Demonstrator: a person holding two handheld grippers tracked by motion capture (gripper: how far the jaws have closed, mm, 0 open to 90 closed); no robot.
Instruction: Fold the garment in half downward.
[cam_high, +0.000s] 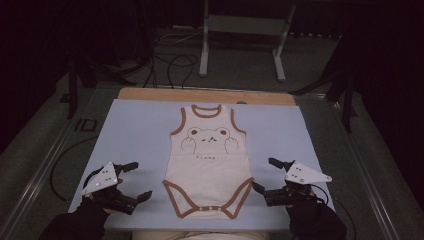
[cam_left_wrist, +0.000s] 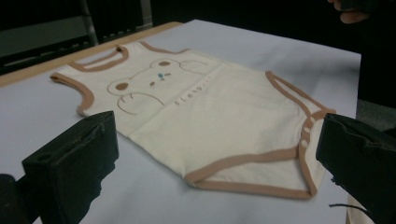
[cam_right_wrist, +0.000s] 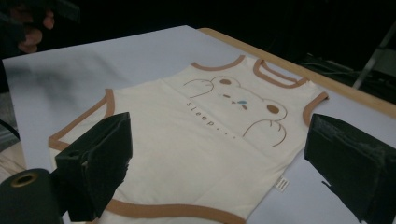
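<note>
Gloved hands at the near edge of the counter (cam_high: 135, 120) each hold a hand-held gripper. Left hand-held gripper (cam_high: 141, 181) rests on the pale blue sheet just to the left of the bodysuit (cam_high: 209, 165), its jaws spread wide and holding nothing. Right hand-held gripper (cam_high: 265, 175) sits just to the right of the bodysuit's leg opening, jaws likewise wide apart and empty.

Between them the bodysuit lies flat, face up, neck toward the far edge and snap crotch toward the person. It is cream with brown trim at the neck, armholes and leg openings, and has a bear face printed on the chest with small lettering beneath. In the left gripper view the snaps (cam_left_wrist: 306, 133) show near the right jaw. In the right gripper view a small white label (cam_right_wrist: 281, 184) sticks out from the side seam.
</note>
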